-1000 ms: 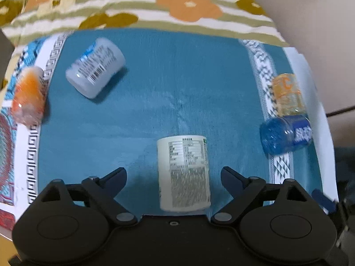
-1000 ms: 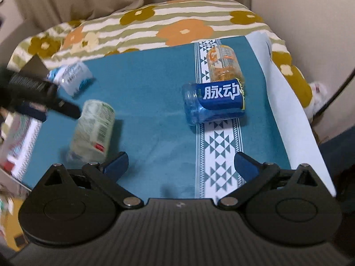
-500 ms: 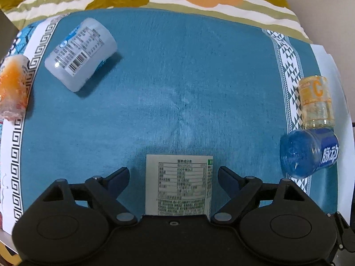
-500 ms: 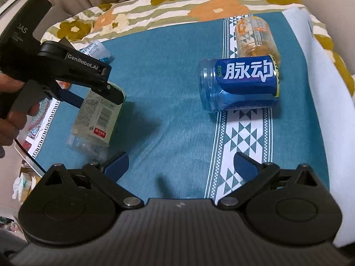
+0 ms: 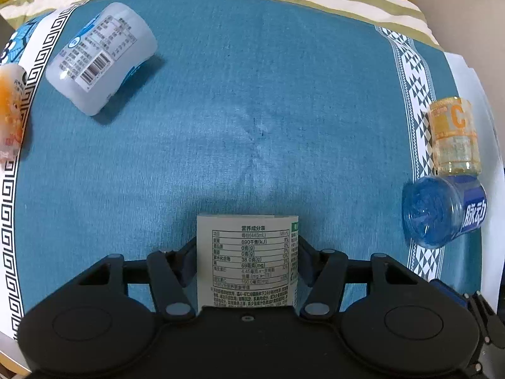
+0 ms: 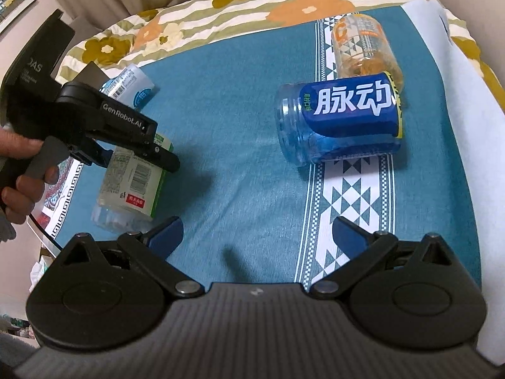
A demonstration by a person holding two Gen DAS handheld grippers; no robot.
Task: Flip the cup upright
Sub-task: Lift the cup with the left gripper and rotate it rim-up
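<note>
Teal cloth (image 5: 252, 94) over floral bedding (image 6: 221, 9); left claw (image 5: 247, 252) clamps cup (image 5: 247, 259), right claw (image 6: 255, 233) apart.

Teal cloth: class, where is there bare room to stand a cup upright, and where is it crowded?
The widest bare patch is the teal cloth's middle, between the white cup, the green-label cup held by the left gripper, and the patterned stripe. It is crowded on the right, where the blue cup touches the orange cup.
</note>
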